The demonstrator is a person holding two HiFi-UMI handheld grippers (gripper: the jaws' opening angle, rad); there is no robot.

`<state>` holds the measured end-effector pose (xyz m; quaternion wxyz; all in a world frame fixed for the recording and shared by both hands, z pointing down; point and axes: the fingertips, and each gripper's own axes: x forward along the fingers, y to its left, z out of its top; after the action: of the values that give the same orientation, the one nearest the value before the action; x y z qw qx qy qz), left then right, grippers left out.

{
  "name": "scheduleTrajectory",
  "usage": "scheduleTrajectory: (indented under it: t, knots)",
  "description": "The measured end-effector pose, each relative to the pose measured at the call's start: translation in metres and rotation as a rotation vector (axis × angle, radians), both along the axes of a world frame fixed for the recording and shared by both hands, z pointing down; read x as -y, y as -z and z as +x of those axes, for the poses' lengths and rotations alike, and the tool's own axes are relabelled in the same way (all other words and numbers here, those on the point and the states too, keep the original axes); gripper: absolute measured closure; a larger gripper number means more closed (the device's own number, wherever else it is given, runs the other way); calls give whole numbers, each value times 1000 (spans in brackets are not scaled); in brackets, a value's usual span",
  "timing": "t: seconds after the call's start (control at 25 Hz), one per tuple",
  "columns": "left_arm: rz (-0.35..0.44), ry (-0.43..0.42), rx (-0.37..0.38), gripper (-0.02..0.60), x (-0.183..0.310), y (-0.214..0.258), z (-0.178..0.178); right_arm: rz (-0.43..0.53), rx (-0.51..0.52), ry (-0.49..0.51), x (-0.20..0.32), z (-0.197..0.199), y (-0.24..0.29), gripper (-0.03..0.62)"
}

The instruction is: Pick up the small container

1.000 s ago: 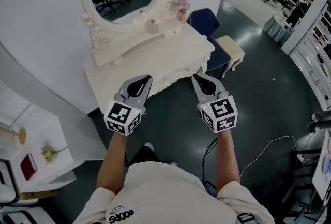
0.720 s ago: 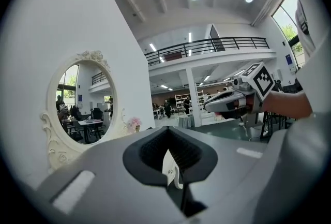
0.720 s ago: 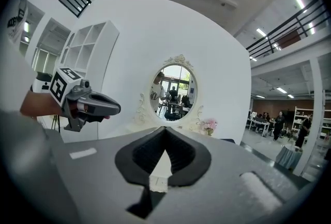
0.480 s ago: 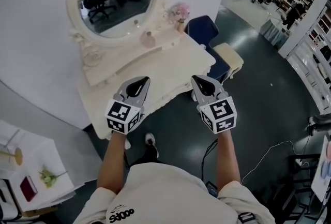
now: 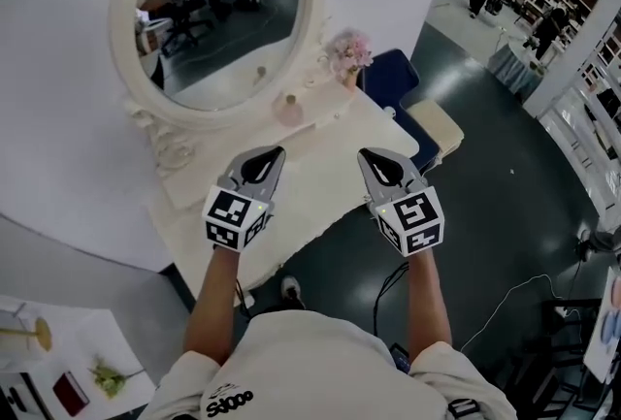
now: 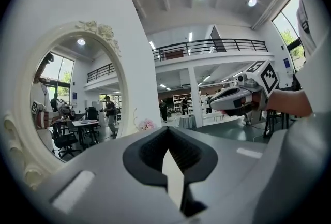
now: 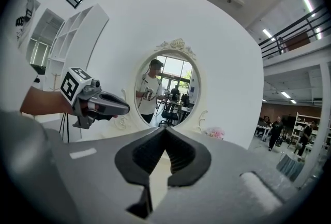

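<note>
The small pink round container (image 5: 288, 108) stands far on the cream carved table (image 5: 320, 177), under the oval mirror (image 5: 218, 11). Left claw (image 5: 275, 153) and right claw (image 5: 368, 156) hover nearer, both pressed together, empty; arriving unspread, either would likely topple the container.

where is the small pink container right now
In the head view the small pink container stands at the back of the white dressing table, just under the oval mirror and left of the pink flowers.
</note>
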<state>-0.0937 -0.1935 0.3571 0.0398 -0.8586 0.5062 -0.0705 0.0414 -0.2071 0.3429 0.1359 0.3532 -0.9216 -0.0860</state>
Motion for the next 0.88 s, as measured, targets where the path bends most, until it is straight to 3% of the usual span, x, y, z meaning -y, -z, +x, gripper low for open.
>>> scheduleTrajectory:
  t: [0.52, 0.88]
  knots:
    - [-59, -7, -30, 561, 96, -32, -49, -84, -10, -15, 85, -48, -30, 592]
    - [-182, 29, -53, 472, 177, -94, -50, -131, -9, 10, 154, -56, -60, 592]
